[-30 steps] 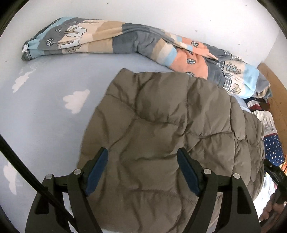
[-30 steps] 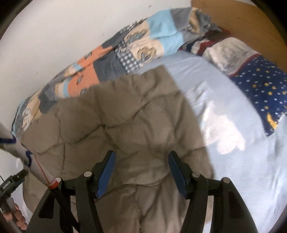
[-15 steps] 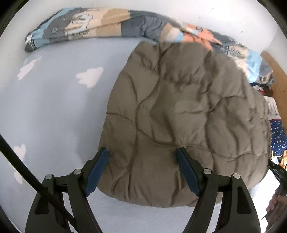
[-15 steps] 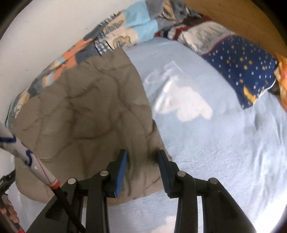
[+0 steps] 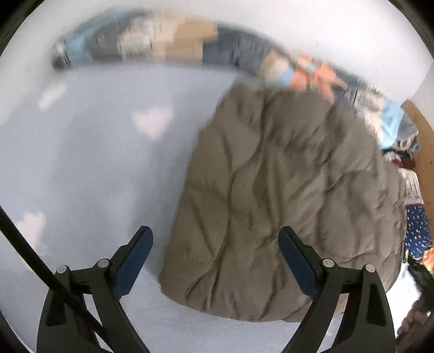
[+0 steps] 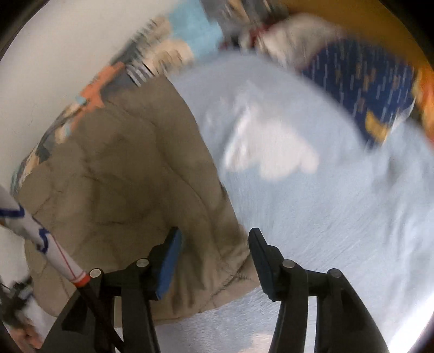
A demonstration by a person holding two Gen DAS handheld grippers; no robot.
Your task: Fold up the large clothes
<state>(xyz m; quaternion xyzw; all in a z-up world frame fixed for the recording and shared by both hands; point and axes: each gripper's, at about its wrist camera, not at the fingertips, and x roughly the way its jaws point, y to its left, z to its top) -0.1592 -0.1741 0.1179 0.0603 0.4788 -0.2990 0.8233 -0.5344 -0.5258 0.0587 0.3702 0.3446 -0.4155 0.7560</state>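
A quilted taupe jacket [image 5: 284,203] lies folded flat on the pale blue cloud-print bed sheet [image 5: 95,176]. My left gripper [image 5: 214,244] hovers over the jacket's near left corner. Its jaws are opening wide and the pads touch nothing. In the right wrist view the jacket [image 6: 122,176] fills the left half. My right gripper [image 6: 215,244] hangs over the jacket's near right corner, jaws opening. That corner lies beneath and between the fingers, and the pads stand clear of the cloth. Both views are blurred by motion.
A patchwork quilt [image 5: 190,46] lies bunched along the white wall behind the jacket. A navy star-print pillow [image 6: 366,89] and a wooden headboard [image 6: 352,24] sit at the right. A person's hand [image 5: 415,320] and patterned sleeve [image 6: 29,228] show at the edges.
The jacket went from close under both cameras to lying flat with its near edge in view. The left jaws have widened. The right jaws narrowed over the corner, then spread apart.
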